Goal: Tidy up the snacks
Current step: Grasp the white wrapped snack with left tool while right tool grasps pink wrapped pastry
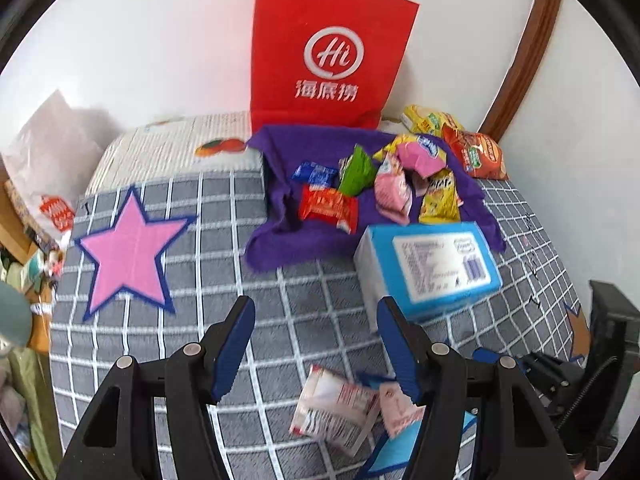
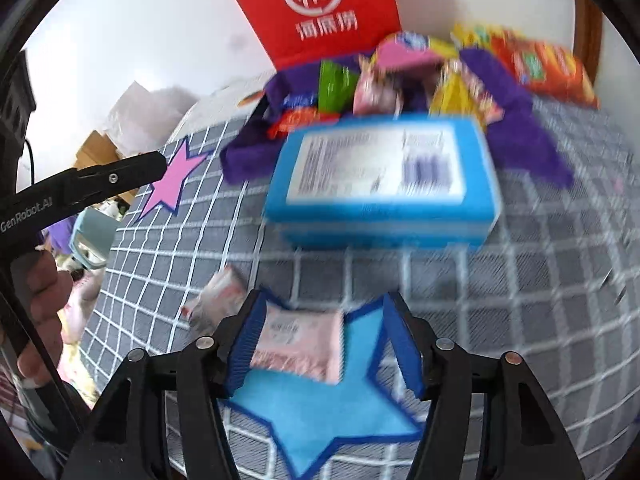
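Both pairs of blue-padded fingers stand spread with nothing between the pads: the left gripper (image 1: 316, 344) hangs over the grey checked cloth (image 1: 224, 248), and the right gripper (image 2: 326, 344) is low over a blue star patch (image 2: 320, 412), its jaws flanking a pink snack packet (image 2: 300, 344) that lies on the star without being pinched. Going left to right in the left wrist view, a pink star patch (image 1: 128, 248) is sewn on the cloth at the far left, well apart from the snacks. Next comes a purple cloth (image 1: 276, 236) spread in front of an upright red paper bag (image 1: 328, 52) that stands against the wall. On the purple cloth lie a blue packet (image 1: 314, 172), a red packet (image 1: 328, 208), a green packet (image 1: 356, 170), pink packets (image 1: 394, 194) and a yellow packet (image 1: 440, 198), crowded and partly overlapping. A blue box (image 1: 432, 268) rests on the checked cloth, touching the purple cloth's near right edge. Behind, at the far right near the wall, sit a yellow bag (image 1: 430, 120) and an orange bag (image 1: 476, 152). Close under the left gripper's right finger lie a white and red packet (image 1: 332, 408) and the pink snack packet (image 1: 400, 412), just beside each other. The right wrist view is blurred, so print on the packets cannot be read.
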`<state>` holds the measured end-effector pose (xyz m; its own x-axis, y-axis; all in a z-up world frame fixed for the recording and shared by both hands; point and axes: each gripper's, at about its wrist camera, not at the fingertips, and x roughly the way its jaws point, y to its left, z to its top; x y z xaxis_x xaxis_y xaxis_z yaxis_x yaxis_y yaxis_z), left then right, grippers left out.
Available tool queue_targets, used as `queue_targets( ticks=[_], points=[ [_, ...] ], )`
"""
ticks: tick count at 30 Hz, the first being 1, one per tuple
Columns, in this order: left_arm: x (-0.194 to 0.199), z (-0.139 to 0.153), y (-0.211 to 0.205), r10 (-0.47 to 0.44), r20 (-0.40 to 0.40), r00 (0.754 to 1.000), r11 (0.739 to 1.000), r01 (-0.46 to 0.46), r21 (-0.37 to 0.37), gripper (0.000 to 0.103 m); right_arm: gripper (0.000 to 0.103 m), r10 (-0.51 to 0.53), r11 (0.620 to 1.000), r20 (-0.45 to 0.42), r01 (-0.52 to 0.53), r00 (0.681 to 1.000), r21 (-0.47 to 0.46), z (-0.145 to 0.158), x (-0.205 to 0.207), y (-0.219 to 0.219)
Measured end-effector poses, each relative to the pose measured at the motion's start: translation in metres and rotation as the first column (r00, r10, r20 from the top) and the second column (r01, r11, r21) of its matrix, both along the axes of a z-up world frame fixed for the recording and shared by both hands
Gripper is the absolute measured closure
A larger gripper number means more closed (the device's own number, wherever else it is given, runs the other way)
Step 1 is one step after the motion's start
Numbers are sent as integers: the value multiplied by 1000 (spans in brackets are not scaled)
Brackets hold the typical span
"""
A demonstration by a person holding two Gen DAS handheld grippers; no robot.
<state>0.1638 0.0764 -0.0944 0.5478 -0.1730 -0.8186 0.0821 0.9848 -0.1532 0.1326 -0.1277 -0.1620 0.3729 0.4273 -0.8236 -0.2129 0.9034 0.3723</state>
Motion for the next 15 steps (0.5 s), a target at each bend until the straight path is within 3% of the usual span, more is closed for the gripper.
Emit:
queue_targets(
  ticks=[4,8,12,15],
  points=[
    [-11,-12,12,10,-17,1000,1000,-10,-16,42,30,-8,998,-73,13,997,60,-18,-7,9],
    [-19,-18,23,21,-21,1000,999,-22,-25,42,26,-20,998,-100,25,995,55,-31,-7,22],
    [-24,-23,34,31,-24,999,999,-32,-27,42,15,-23,999,-59,25,998,37,-34,-11,32],
    [-25,-28,42,43,-30,999,998,-44,-33,42,14,-23,1000,-27,23,999,-11,-34,-11,41]
  ],
)
